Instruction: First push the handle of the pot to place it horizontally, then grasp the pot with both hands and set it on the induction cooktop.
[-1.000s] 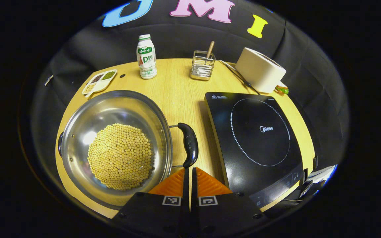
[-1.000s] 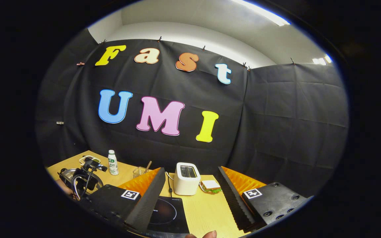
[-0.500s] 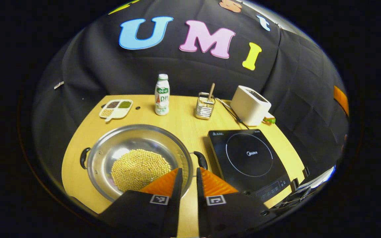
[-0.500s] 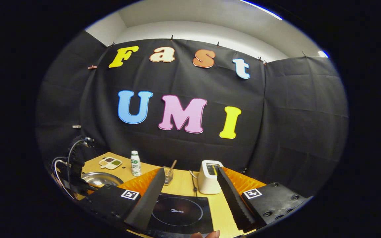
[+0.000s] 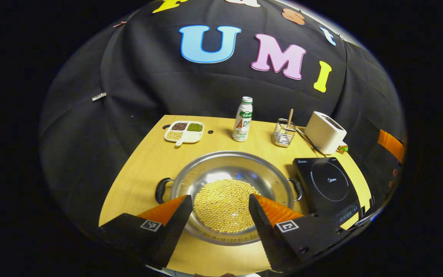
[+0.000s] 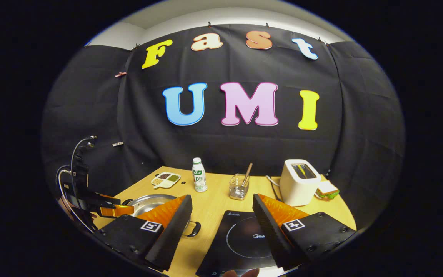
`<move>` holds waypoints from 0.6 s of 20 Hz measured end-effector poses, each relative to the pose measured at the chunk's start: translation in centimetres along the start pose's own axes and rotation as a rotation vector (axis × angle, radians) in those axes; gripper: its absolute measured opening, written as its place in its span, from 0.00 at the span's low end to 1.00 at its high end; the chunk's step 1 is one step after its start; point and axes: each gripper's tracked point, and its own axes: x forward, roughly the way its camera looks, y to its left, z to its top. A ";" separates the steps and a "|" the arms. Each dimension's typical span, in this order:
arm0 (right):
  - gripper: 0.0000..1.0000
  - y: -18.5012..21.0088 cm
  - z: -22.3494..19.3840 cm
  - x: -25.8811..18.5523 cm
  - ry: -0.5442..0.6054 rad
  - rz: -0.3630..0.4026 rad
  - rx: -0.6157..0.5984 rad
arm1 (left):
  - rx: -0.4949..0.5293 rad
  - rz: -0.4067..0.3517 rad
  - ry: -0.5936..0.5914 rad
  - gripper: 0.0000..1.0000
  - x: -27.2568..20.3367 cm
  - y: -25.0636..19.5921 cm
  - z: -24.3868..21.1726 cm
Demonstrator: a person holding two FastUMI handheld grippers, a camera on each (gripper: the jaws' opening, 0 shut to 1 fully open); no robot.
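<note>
both tongs apart | left tongs [image 5: 217, 202] over pot [image 5: 231, 173] | right tongs [image 6: 221, 202] over cooktop [image 6: 240, 238]

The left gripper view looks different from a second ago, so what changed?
The left gripper backed away from the black side handle of the round steel pot of yellow beans and its jaws opened wide. The right gripper swung left, jaws open throughout. The pot sits beside the black induction cooktop.

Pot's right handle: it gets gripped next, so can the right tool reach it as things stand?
Probably yes. The right tool is open, and the pot's right handle lies uncovered on the table beside the cooktop.
</note>
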 end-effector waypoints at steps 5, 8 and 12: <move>0.98 2.8 -5.6 4.0 0.141 0.035 0.024 | -0.004 0.016 0.010 0.92 1.7 6.0 -0.8; 0.98 4.1 -8.6 6.0 0.221 0.048 0.031 | -0.001 -0.001 0.051 0.87 3.6 7.8 -1.8; 0.98 5.1 -12.3 7.9 0.324 0.040 0.048 | -0.021 0.009 0.113 0.92 7.1 9.4 -3.0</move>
